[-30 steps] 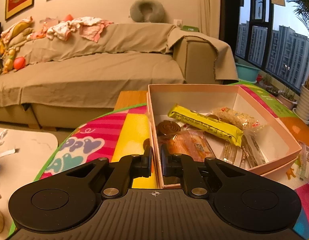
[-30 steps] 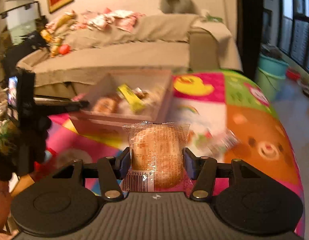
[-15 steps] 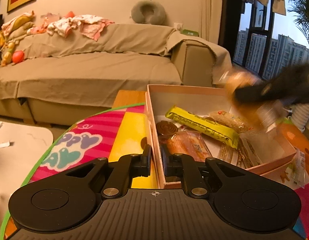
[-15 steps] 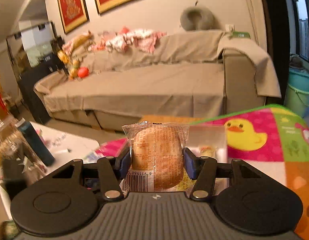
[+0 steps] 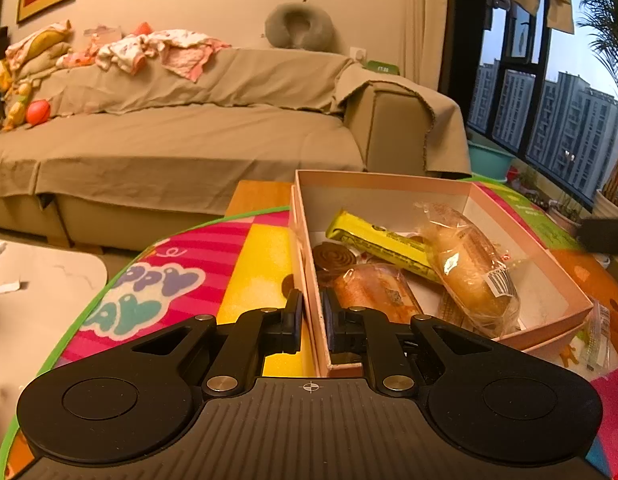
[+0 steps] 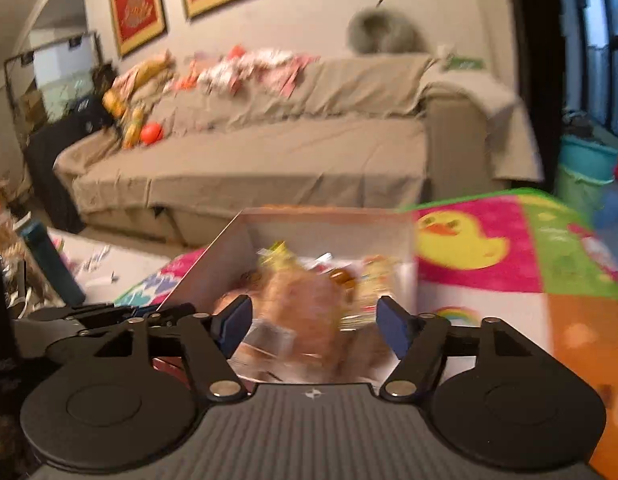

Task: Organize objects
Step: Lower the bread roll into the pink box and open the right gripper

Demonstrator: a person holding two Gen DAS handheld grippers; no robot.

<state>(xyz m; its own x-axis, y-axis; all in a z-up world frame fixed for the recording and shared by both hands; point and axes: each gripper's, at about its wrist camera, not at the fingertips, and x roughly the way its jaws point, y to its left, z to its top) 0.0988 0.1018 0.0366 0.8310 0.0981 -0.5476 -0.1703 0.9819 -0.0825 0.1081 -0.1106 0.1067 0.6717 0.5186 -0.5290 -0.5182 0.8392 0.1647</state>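
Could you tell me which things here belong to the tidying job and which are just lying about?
Part of the job: pink box, wrapped bun now in it, yellow bar, left gripper clamping the box wall, right gripper open.

Lying about: sofa, neck pillow, orange ball.

A pink box (image 5: 389,186) sits open at the middle right of the left view. Inside, a bun (image 5: 469,272) in a clear wrapper lies tilted on top of a yellow bar (image 5: 373,240), next to a brown spiral cookie (image 5: 333,256) and an orange snack pack (image 5: 373,292).
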